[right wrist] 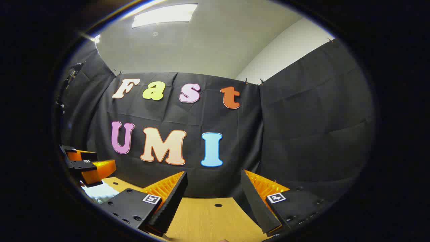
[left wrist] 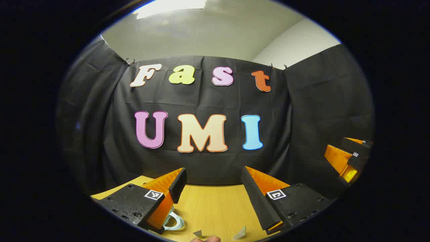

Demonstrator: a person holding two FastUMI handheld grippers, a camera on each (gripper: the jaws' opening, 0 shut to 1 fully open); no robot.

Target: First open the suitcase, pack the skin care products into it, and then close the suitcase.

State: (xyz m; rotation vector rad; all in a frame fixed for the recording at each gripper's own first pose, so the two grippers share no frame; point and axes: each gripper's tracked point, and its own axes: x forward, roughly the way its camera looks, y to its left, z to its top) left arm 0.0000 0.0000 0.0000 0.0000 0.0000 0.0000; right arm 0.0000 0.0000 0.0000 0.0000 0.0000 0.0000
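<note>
**Both tools raised and open, facing the booth wall**

Left tool [left wrist: 213, 188] — fingers spread wide, nothing between them; bare wooden table [left wrist: 215, 208] shows through the gap. Just under its left finger lies a pale ring-shaped item [left wrist: 174, 222], clear or light blue, partly hidden by the finger; what it is cannot be told. Two small pale pieces [left wrist: 240, 233] lie near the lower edge of the left gripper view, too small to identify. Right tool seen far right in this view [left wrist: 349, 158], held above table level.

Right tool [right wrist: 213, 191] — also spread wide, holding nothing; table surface with a small dark hole [right wrist: 218, 205] shows between its fingers. In the right gripper view the left tool [right wrist: 89, 164] sits at far left, with something white [right wrist: 100, 192] below it on the table.

Suitcase and skin care products: cannot be made out in either view.
</note>
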